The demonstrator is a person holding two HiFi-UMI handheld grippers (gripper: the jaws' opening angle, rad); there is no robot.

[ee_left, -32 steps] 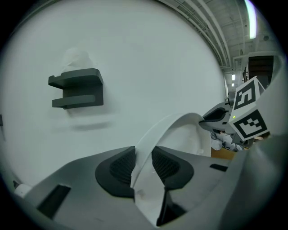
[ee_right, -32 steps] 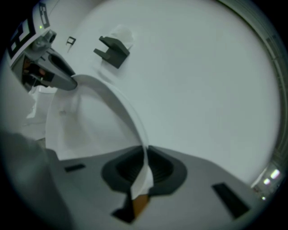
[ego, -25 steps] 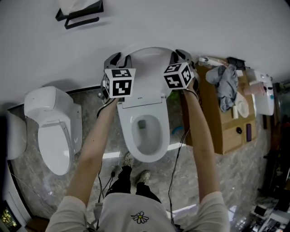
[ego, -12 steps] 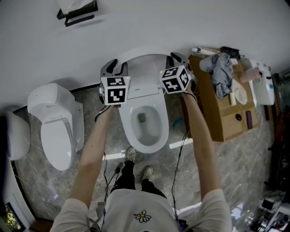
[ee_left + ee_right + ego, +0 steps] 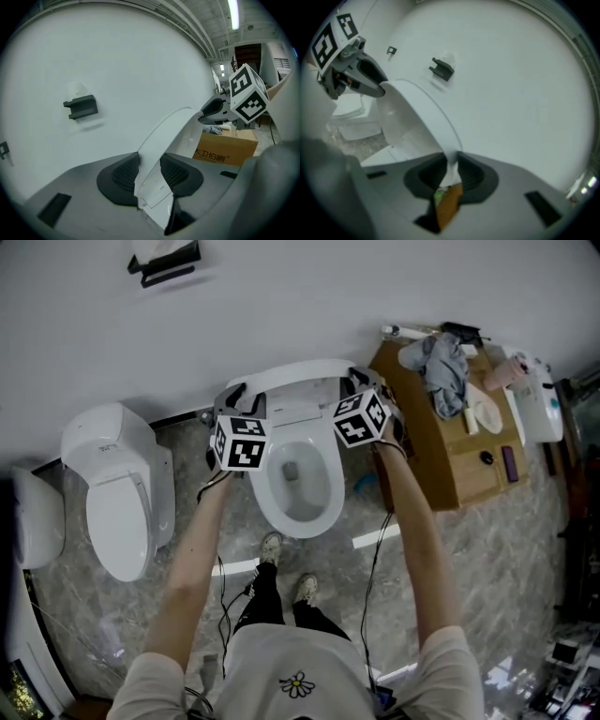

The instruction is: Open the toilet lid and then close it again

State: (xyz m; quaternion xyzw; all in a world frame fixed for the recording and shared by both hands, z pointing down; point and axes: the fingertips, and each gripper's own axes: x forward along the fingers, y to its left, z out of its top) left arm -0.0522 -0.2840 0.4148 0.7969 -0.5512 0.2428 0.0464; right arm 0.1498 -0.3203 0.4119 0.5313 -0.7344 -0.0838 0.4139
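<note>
The white toilet lid point(image 5: 292, 371) stands raised behind the open bowl point(image 5: 292, 486). My left gripper point(image 5: 236, 397) is at the lid's left rim and my right gripper point(image 5: 364, 382) at its right rim. In the left gripper view the lid's edge point(image 5: 171, 136) runs between the dark pads point(image 5: 123, 172) of the left gripper point(image 5: 149, 174), touching both. The right gripper point(image 5: 451, 174) has the lid's thin rim point(image 5: 423, 112) between its pads in the same way. Both grippers' jaws are opening.
A second white toilet point(image 5: 117, 493) stands to the left. A cardboard box point(image 5: 441, 442) at the right carries a grey cloth point(image 5: 436, 357) and small items. A black holder point(image 5: 164, 263) hangs on the wall. Cables and the person's shoes point(image 5: 286, 568) are on the marble floor.
Both grippers have come back toward the person with the lid's rim between them. The lid now looks narrower, tipped forward from the wall. The view has pulled back.
</note>
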